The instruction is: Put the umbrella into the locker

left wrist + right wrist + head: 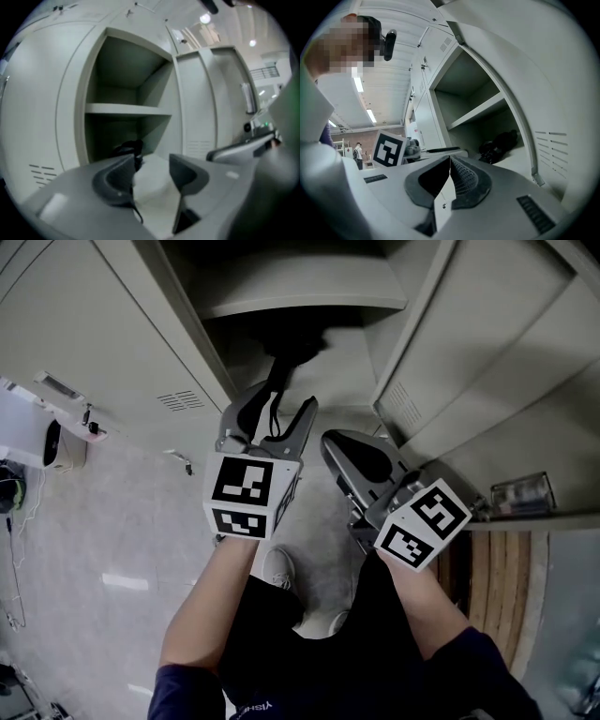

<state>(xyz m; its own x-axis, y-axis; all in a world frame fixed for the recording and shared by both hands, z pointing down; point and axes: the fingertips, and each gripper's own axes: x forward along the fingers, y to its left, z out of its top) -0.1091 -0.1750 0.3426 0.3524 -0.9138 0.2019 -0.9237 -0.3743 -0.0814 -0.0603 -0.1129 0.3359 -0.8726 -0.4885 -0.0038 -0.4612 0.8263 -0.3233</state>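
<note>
The black folded umbrella (295, 341) lies in the open locker's lower compartment, under the shelf (300, 296); it also shows in the left gripper view (127, 149) and the right gripper view (499, 145). My left gripper (277, 404) is just in front of it, jaws apart, nothing pressed between the pads (152, 164). A thin black cord (136, 208) hangs along the inner edge of its left finger and runs back toward the umbrella. My right gripper (334, 442) is beside it to the right, outside the locker, jaws closed tip to tip (450, 161) and empty.
The locker door (487, 343) stands open on the right, and closed locker fronts (84, 324) lie to the left. A white appliance (64, 444) with cables sits on the floor at far left. My shoe (278, 568) is below the grippers. A distant person (358, 152) stands down the corridor.
</note>
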